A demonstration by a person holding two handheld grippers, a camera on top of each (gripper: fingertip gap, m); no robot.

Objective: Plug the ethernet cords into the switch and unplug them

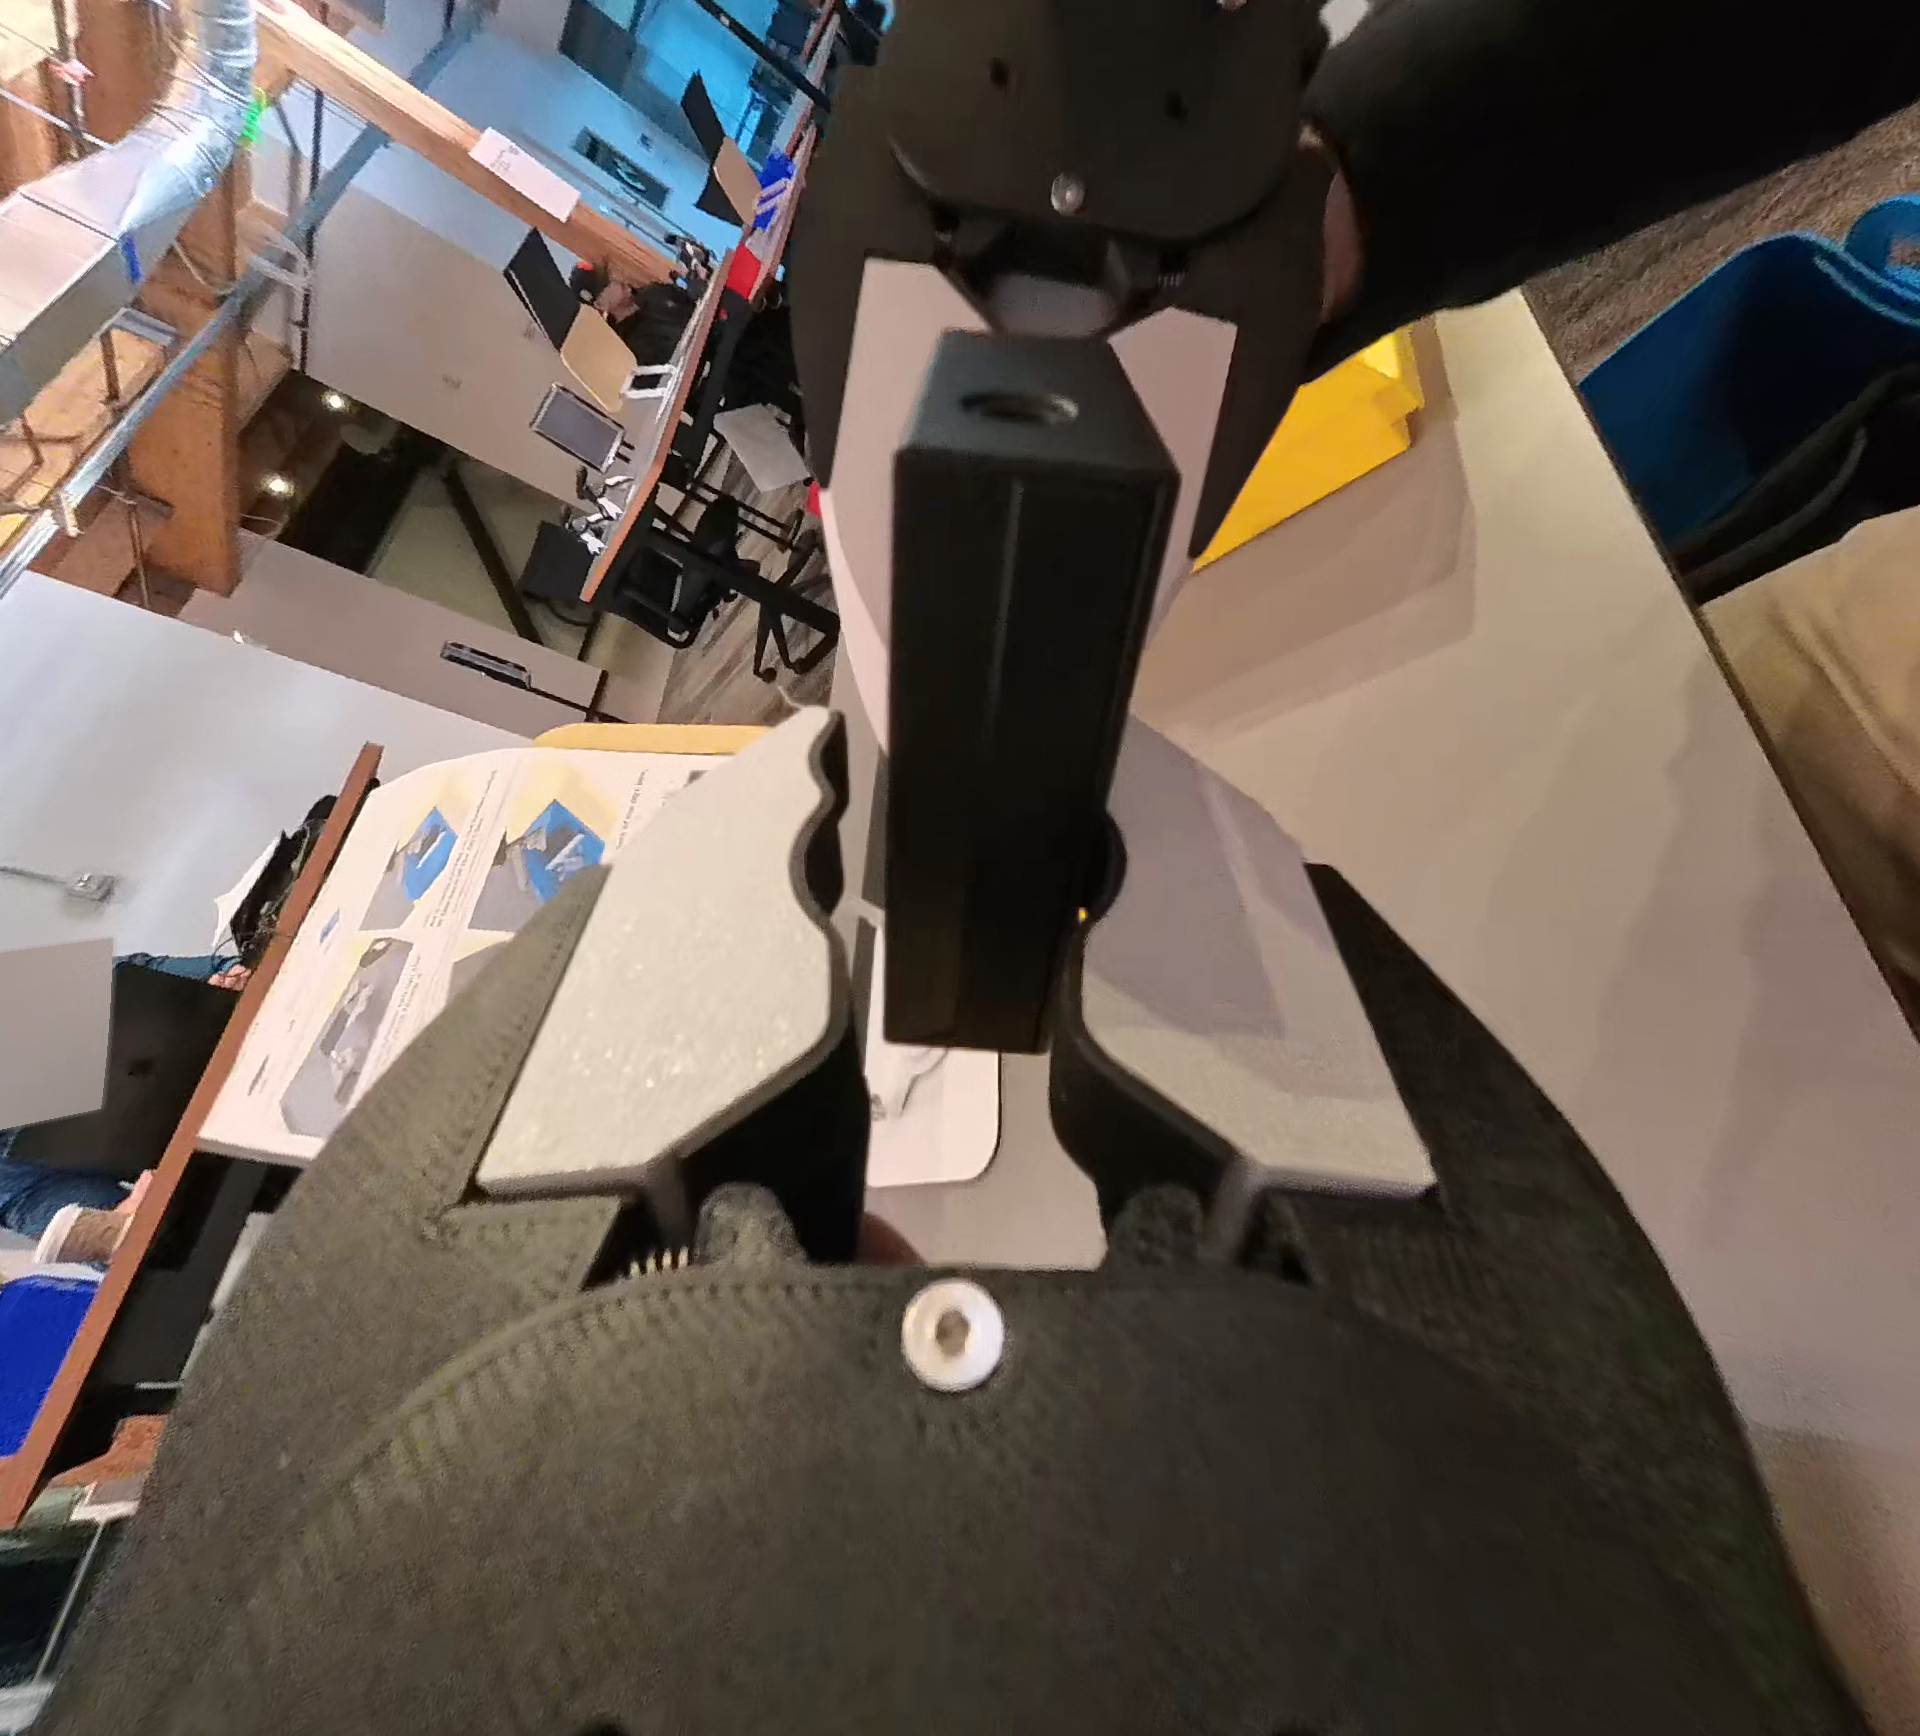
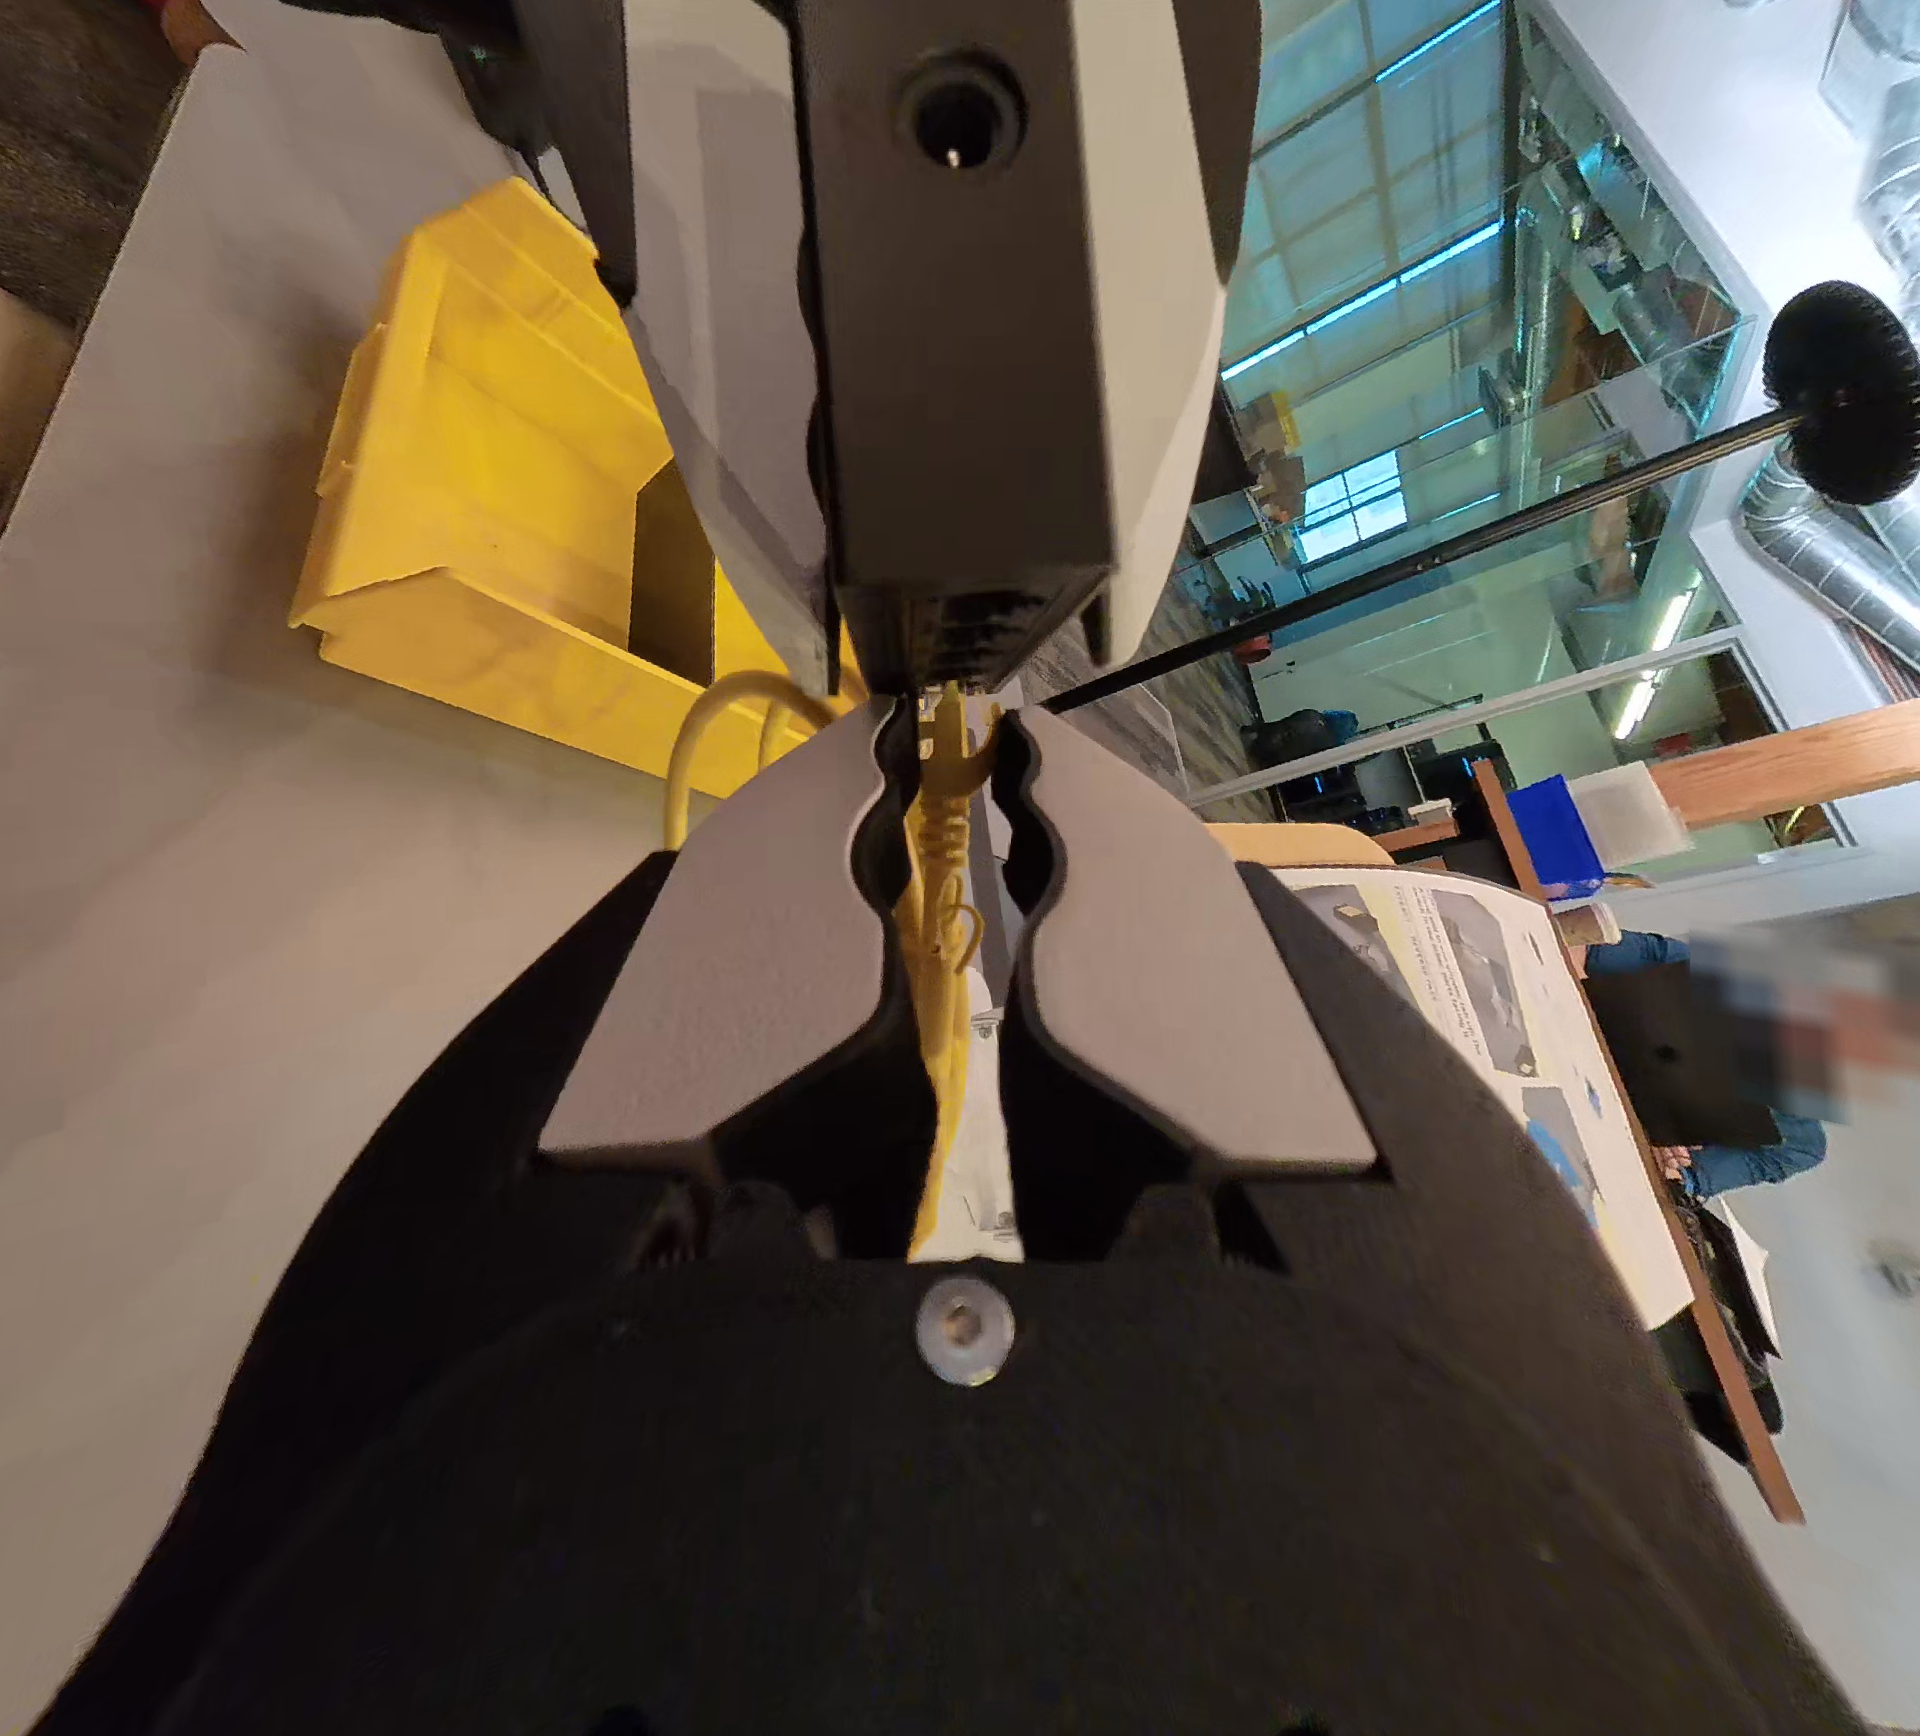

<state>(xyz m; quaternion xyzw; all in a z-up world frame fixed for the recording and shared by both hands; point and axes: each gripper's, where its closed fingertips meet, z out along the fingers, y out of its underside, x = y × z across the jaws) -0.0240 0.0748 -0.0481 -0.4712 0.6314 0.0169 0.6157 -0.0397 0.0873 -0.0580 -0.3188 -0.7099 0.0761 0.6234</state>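
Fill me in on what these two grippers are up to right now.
The left gripper is clamped on a black switch, holding it off the white table. The right gripper faces it, pinching a yellow ethernet cord by its plug right at the switch's port row. Whether the plug is seated cannot be told. A yellow bin sits on the table behind.
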